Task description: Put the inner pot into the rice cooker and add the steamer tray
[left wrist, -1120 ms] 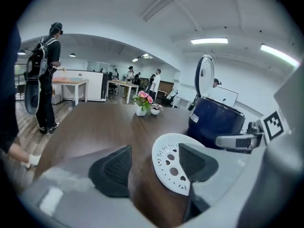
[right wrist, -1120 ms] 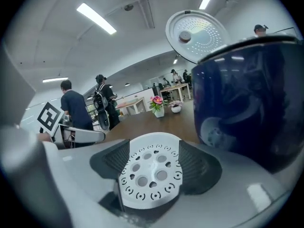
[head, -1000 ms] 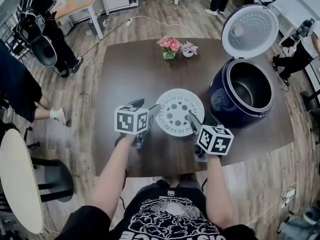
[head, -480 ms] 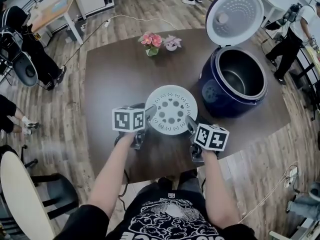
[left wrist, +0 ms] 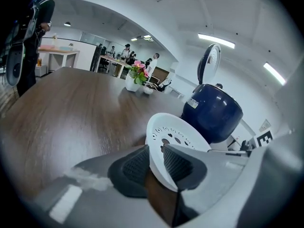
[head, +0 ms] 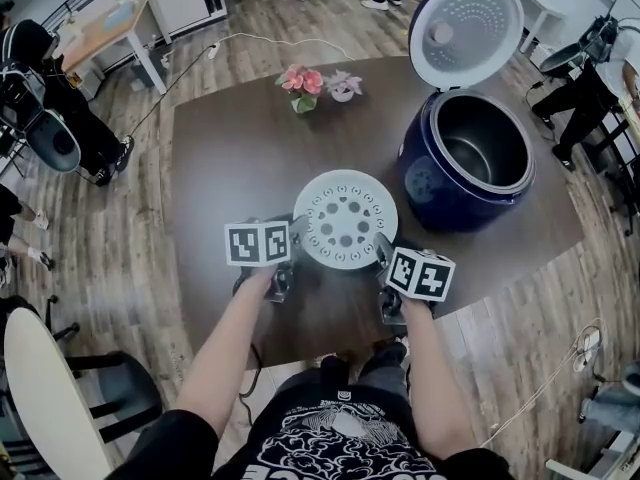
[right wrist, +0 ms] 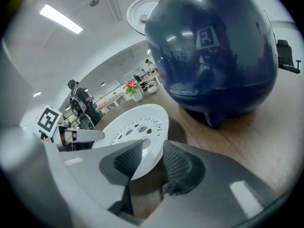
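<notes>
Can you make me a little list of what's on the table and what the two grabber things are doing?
table: brown wood
rice cooker: dark blue, lid up, shiny pot seems to sit inside
steamer tray: white, round, with holes, on the table beside the cooker
left gripper: jaws just closed on the tray's left rim
right gripper: jaws just closed on the tray's right rim
flowers: two little bunches, far side
</notes>
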`<state>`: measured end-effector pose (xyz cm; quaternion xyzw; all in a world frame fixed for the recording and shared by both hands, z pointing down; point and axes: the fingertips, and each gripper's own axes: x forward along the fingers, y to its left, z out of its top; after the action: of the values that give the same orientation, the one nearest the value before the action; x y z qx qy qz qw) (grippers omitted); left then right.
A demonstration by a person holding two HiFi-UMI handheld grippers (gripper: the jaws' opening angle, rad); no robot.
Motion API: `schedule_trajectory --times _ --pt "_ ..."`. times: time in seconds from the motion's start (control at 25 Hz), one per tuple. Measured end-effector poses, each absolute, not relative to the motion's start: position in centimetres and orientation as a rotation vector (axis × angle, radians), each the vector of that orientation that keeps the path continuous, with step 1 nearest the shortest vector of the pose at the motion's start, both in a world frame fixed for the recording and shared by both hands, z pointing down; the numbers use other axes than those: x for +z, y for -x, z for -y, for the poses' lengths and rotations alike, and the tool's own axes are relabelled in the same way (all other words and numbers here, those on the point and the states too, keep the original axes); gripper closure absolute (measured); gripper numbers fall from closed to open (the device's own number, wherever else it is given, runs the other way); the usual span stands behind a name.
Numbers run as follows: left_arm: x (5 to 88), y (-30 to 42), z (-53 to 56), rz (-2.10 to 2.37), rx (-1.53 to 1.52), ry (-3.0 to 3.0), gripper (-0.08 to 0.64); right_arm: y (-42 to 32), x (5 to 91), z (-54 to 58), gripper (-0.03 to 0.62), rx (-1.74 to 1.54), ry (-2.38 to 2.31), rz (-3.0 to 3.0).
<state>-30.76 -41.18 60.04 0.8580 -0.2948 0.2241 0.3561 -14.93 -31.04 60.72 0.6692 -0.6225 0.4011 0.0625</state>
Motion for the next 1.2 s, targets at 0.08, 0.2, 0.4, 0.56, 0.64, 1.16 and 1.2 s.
schedule_trajectory --times 0.08,0.2,0.4,0.56,0.64,1.16,1.2 --pt "59.5 30.9 41.1 0.772 0.572 -2.227 0.459 15.0 60.3 31.0 0.456 1.188 -2.013 1.881" --pt "58.1 31.2 41.0 0.791 0.54 -2.249 0.459 15.2 58.7 31.3 0.457 1.139 -2.006 1.917" --pt "55.1 32.1 41.7 0.844 0.48 -2.287 0.459 15.7 55.1 32.6 0.457 1.026 -1.991 2.004" --pt "52.5 32.6 42.2 0.886 0.43 -2.321 0.459 15.8 51.9 33.6 0.459 0.917 -1.982 2.064" --pt "51.0 33.1 42.3 0.893 0.398 -2.337 0.459 16.3 50.2 33.8 0.46 0.873 -1.984 2.097" --pt "40.8 30.1 42.5 0.842 0.233 -2.486 0.46 13.6 40.5 33.3 0.462 0.694 -2.095 2.213" --pt "40.1 29.5 42.6 0.828 0.227 -2.502 0.46 13.2 39.9 33.2 0.462 0.686 -2.112 2.21"
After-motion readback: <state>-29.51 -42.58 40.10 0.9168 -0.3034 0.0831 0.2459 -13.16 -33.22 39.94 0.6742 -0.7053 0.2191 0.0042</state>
